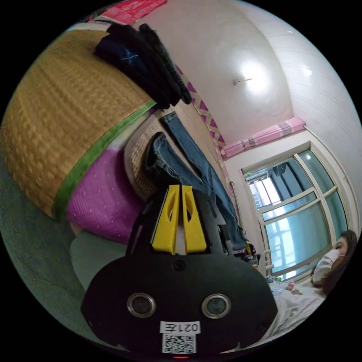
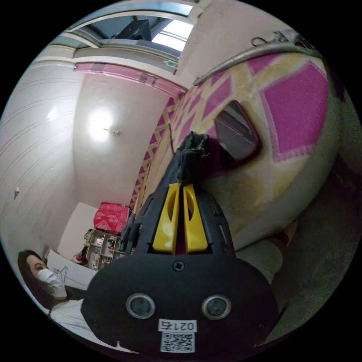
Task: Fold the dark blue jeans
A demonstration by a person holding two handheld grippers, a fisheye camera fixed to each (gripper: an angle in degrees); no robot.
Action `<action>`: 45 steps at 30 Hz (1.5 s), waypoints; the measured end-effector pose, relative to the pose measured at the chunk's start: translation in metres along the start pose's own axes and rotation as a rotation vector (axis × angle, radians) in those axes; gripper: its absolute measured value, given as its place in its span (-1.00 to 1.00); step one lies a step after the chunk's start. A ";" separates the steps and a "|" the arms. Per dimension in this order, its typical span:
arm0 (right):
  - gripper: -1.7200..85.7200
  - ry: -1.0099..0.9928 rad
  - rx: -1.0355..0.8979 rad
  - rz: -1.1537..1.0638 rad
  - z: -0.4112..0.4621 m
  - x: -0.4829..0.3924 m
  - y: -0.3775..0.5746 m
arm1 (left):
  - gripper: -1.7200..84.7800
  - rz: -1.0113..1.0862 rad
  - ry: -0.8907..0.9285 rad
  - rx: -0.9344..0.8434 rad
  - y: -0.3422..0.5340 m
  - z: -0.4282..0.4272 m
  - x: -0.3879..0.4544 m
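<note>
In the left gripper view, the left gripper [image 1: 180, 188] has its yellow jaws pressed together on a bunched edge of the jeans [image 1: 196, 166]. From the jaws the denim runs away in two strips: one leg crumpled just beyond the jaw tips, the other stretched long across the woven mat [image 1: 64, 113] and down toward the window [image 1: 298, 211] on the right. The mat has a green border and lies over a purple quilt [image 1: 102, 196] on the bed. At the far end of the mat sits a pile of dark folded clothes [image 1: 147, 64]. A person [image 1: 332, 264] wearing a face mask shows at the right edge, below the window.

In the right gripper view, the right gripper [image 2: 180, 188] is clenched on another part of the jeans [image 2: 192, 154], a dark folded edge sticking up just past its jaw tips. Behind it lies a purple and yellow patterned cover [image 2: 294, 102] with a metal rail [image 2: 260, 52] along its far side. The person [image 2: 45, 279] shows at the lower left, and a shelf [image 2: 102, 241] with a red cloth on top stands far back against the wall.
</note>
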State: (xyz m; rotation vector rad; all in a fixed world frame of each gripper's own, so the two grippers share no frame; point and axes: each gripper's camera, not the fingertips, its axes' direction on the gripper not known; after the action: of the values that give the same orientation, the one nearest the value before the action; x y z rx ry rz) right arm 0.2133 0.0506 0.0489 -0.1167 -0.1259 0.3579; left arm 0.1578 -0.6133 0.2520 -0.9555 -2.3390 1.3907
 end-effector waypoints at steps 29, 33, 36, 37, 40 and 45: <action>-0.83 0.325 -0.605 -0.921 0.366 -0.233 -0.046 | -0.97 0.585 -0.396 -0.265 -0.203 0.269 0.118; -0.87 0.259 -0.762 -1.124 0.397 -0.258 0.029 | -0.96 0.720 -0.422 -0.337 -0.192 0.319 0.134; -0.91 0.285 -0.829 -1.188 0.405 -0.251 0.064 | -0.97 0.689 -0.459 -0.408 -0.200 0.345 0.113; -0.92 0.297 -0.812 -1.189 0.401 -0.250 0.068 | -0.98 0.676 -0.444 -0.393 -0.203 0.343 0.110; -0.93 0.299 -0.821 -1.150 0.395 -0.249 0.070 | -0.98 0.567 -0.370 -0.386 -0.223 0.343 0.091; -0.94 0.322 -0.808 -1.131 0.398 -0.254 0.072 | -0.98 0.487 -0.411 -0.223 -0.241 0.322 0.076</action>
State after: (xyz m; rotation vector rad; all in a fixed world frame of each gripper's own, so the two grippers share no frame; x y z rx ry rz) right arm -0.1045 0.0636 0.4052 -0.8532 0.0032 -0.8636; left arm -0.1649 -0.8633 0.2855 -1.5080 -2.7256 1.6525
